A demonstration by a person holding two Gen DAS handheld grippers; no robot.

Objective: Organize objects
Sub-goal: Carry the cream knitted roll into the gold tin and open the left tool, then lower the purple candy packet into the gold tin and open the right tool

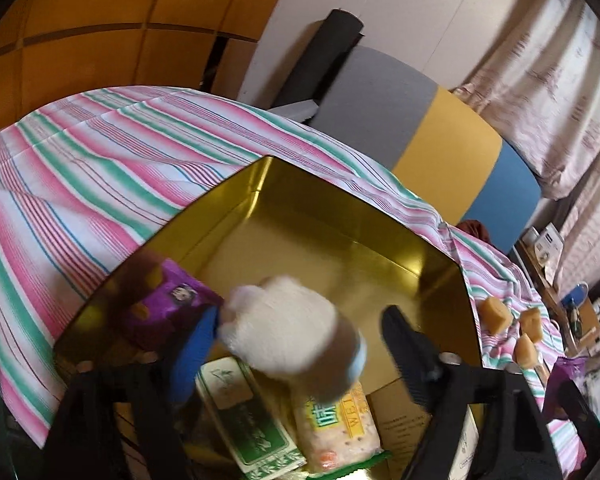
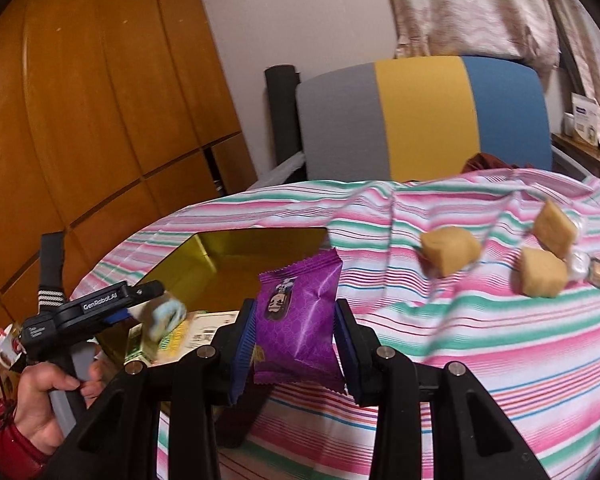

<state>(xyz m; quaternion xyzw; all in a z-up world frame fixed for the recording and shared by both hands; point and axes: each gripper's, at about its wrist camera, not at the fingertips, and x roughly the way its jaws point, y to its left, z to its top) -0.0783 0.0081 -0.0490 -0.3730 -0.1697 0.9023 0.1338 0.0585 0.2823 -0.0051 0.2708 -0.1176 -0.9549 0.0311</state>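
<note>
Holding state, left gripper [image 1: 300, 344]: jaws spread wide over the gold tin [image 1: 420, 240]; a blurred white plush toy [image 1: 288, 328] sits in the gap, against the blue pad on its left side and clear of the black finger [image 1: 404, 344] on its right, so it is not pinched.
Left hand [image 2: 48, 408]: wrapped round the handle, red sleeve at the wrist, seen far left of the right gripper.
Tin: open, octagonal, gold inside, directly under and ahead of the left gripper, on the striped cloth [image 1: 80, 184].
Tin contents, left to right: one purple packet [image 1: 168, 304] to the left of the left gripper's blue pad; one green-and-white box [image 1: 248, 420] below the toy; one pack of wet wipes [image 1: 336, 428] beside that box; one brown cardboard piece [image 1: 400, 416] near the black finger.
Right gripper [image 2: 296, 320]: closed on a second purple packet [image 2: 300, 320], pads pressing both side edges, packet upright, lifted above the cloth just right of the tin.
Count of purple packets: two, one in the tin, one gripped.
Tan wrapped sweets [image 2: 450, 250]: three, lying on the cloth ahead and to the right of the right gripper, outside the tin, close together.
Chair [image 2: 420, 116]: one, grey, yellow and blue, beyond the cloth.
</note>
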